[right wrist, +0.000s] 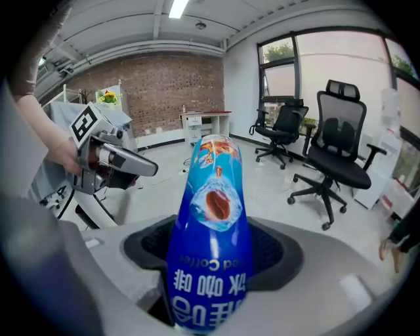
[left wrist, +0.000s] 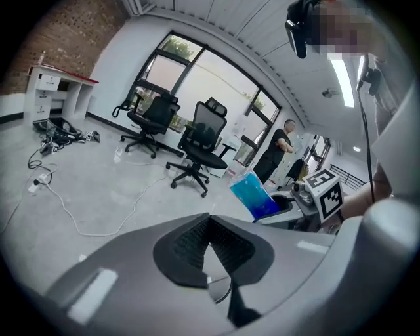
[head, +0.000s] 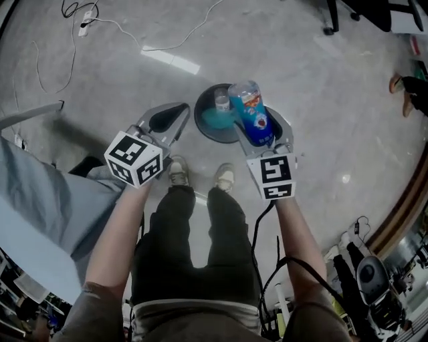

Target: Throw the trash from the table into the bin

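Note:
In the head view I stand over a round dark bin (head: 200, 124) with a teal liner and a small clear container (head: 222, 101) inside. My right gripper (head: 262, 137) is shut on a blue coffee bottle (head: 251, 113) and holds it above the bin's right side. In the right gripper view the blue coffee bottle (right wrist: 213, 249) stands up between the jaws of the right gripper (right wrist: 213, 243). My left gripper (head: 175, 115) hovers left of the bin, shut, with nothing in it. Its pads (left wrist: 190, 246) press together. The bottle (left wrist: 256, 195) shows to its right.
Cables (head: 120, 27) and a power strip (head: 85, 20) lie on the grey floor beyond the bin. A blue-grey covered table (head: 33, 200) is at my left. Office chairs (left wrist: 197, 141) (right wrist: 335, 141) stand further off, and a person (left wrist: 279, 147) stands in the background.

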